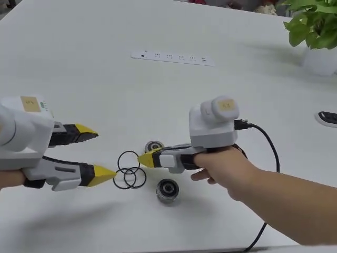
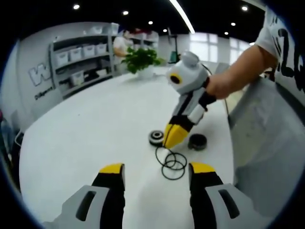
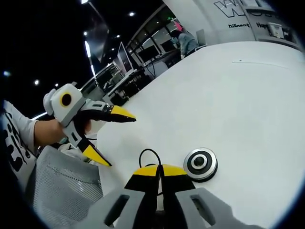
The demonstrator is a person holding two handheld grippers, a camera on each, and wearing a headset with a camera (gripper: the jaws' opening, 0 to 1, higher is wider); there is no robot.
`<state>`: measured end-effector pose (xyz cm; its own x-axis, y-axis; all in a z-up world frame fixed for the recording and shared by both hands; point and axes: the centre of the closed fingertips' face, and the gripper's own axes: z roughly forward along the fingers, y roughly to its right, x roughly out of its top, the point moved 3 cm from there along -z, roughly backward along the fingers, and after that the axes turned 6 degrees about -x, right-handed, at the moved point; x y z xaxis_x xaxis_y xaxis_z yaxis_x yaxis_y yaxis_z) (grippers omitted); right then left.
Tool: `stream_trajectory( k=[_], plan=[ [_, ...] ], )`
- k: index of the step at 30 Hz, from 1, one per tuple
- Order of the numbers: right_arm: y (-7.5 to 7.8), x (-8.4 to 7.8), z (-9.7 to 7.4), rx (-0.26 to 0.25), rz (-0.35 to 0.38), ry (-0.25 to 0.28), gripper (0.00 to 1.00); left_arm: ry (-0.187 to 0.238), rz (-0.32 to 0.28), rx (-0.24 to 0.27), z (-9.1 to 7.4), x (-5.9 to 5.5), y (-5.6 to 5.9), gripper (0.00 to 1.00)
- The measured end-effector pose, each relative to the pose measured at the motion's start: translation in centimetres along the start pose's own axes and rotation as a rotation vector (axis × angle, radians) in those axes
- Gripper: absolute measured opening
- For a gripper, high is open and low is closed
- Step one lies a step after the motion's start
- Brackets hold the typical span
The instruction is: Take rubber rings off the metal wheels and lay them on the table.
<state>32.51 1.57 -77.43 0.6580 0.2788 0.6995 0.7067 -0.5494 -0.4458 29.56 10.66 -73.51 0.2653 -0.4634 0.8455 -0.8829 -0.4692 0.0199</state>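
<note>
Three thin black rubber rings (image 1: 129, 171) lie overlapping on the white table (image 1: 158, 100); they also lie ahead of the jaws in the left gripper view (image 2: 172, 163). My right gripper (image 1: 143, 158) is shut, its yellow tips pinching the near edge of one ring (image 3: 149, 153) low over the table. One metal wheel (image 1: 154, 146) sits just behind those tips and another wheel (image 1: 168, 190) lies in front; both wheels (image 2: 156, 137) (image 2: 197, 141) flank the right gripper (image 2: 170, 139). My left gripper (image 1: 100, 154) is open, left of the rings, holding nothing.
A white power strip (image 1: 172, 58) lies far back on the table. A potted plant (image 1: 315, 23) stands at the back right corner. The right gripper's black cable (image 1: 271, 158) trails toward the near edge. A dark object (image 1: 329, 117) sits at the right edge.
</note>
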Motion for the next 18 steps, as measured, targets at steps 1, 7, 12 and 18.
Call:
stream_trajectory(
  k=[1,7,12,18],
  plan=[
    [-0.02,-0.01,0.03,-0.001,0.000,-0.002,0.00,-0.001,0.000,0.000,-0.01,-0.06,0.01,0.55],
    [-0.03,-0.28,0.30,-0.010,-0.010,-0.018,0.00,-0.006,0.001,0.000,-0.04,-0.22,0.07,0.55],
    [0.04,-0.48,0.43,-0.017,-0.016,-0.028,0.00,-0.008,-0.004,0.004,-0.15,-0.28,-0.11,0.55],
    [0.22,-0.72,0.43,-0.025,-0.017,-0.037,0.00,-0.015,-0.006,0.003,-0.07,-0.38,-0.12,0.55]
  ],
)
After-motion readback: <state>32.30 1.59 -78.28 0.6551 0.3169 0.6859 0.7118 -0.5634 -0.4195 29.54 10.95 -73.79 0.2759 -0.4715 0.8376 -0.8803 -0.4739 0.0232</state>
